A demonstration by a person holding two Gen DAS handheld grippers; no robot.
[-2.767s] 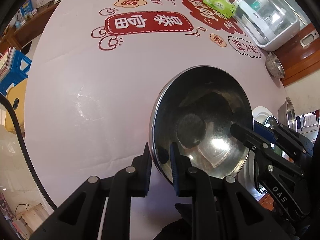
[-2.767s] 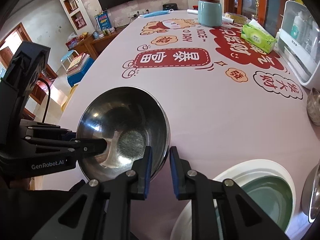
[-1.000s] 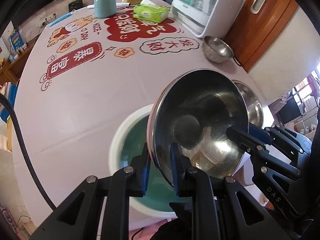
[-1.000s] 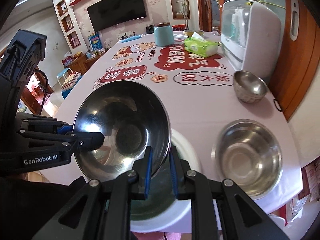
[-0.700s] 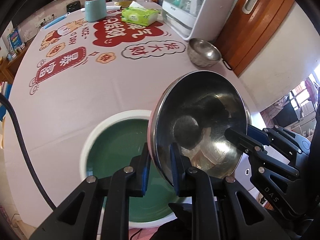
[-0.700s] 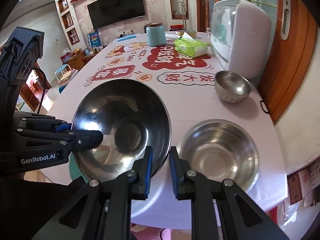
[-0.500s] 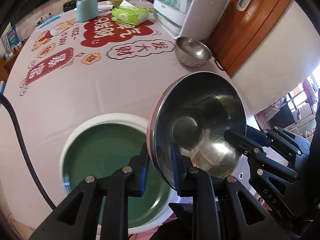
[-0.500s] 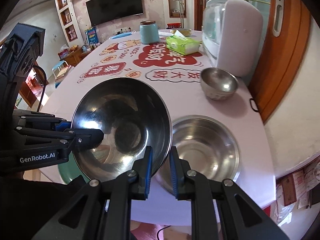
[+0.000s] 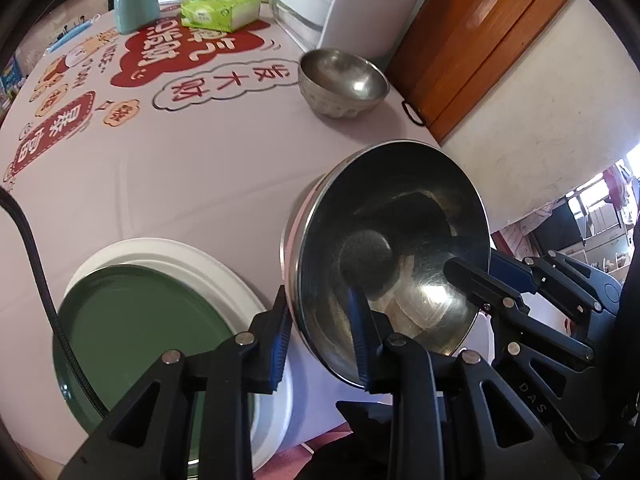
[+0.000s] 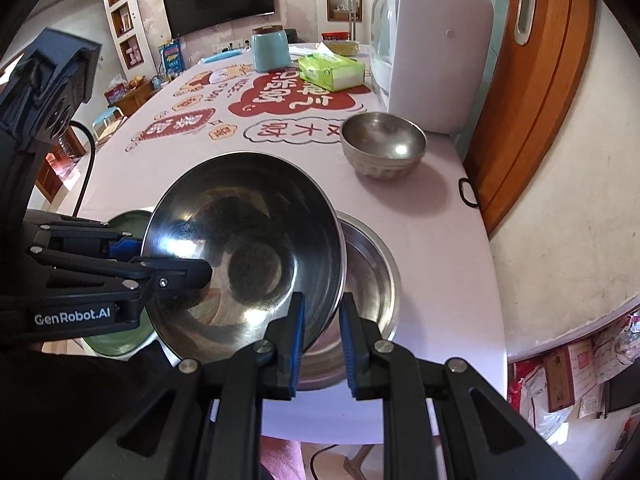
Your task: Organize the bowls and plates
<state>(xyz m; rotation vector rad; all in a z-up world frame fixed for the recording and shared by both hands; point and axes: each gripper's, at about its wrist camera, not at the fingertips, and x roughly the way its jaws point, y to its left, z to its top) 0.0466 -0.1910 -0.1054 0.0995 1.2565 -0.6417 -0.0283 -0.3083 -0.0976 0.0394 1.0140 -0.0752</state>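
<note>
My left claw (image 9: 320, 328) has just been opening, its pads now loose around the steel bowl (image 9: 394, 260) rim. My right claw (image 10: 322, 330) pinches the opposite rim. Bowl now hangs over the second steel bowl (image 10: 370, 272), past the green plate (image 9: 132, 332); release into nesting looks near.

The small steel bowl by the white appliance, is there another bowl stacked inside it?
No, the small steel bowl stands alone and empty on the tablecloth in the right wrist view, in front of the white appliance.
</note>
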